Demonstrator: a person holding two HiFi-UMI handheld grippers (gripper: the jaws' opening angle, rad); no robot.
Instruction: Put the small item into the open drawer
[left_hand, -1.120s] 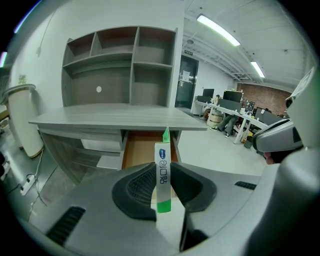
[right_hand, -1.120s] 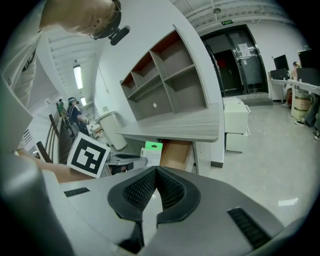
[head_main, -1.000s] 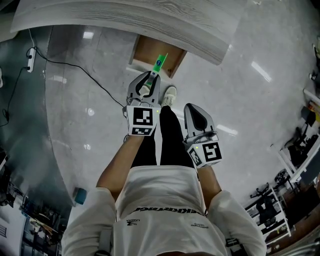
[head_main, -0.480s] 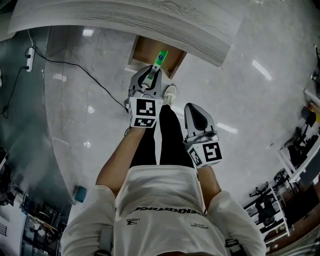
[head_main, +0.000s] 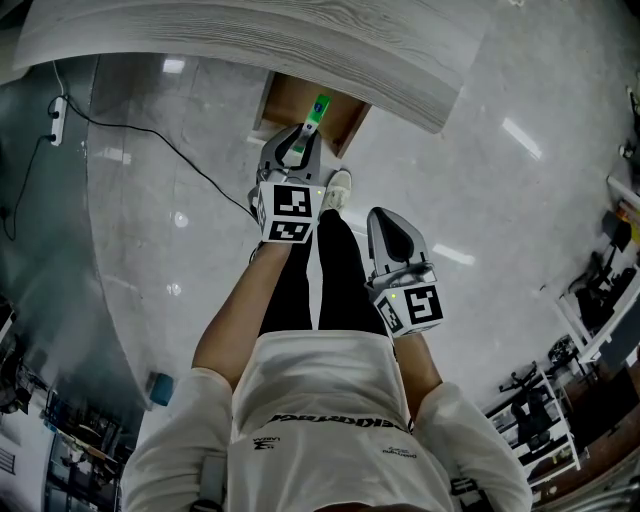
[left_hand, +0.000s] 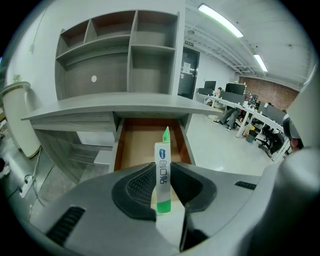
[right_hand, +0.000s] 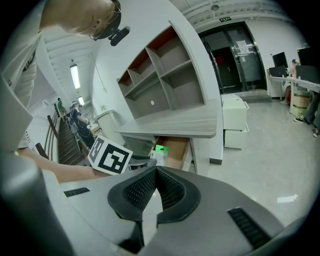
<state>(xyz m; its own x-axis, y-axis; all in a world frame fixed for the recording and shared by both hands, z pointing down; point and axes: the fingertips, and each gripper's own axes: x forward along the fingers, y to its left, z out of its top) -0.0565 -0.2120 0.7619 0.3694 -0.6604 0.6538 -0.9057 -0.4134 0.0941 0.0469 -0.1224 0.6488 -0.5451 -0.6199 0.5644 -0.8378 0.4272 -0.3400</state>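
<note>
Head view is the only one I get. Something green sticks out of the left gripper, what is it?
Observer: In the left gripper view it is a thin white packet with green ends and a blue logo, pinched upright between the jaws of the left gripper.
Operator: Is it pointing at the drawer?
Observer: Yes. That view looks straight into the open drawer, whose brown bottom shows behind the packet's tip.
Operator: Has my other gripper got anything?
Observer: No. The right gripper view shows the right gripper with its jaws together and nothing between them.
</note>
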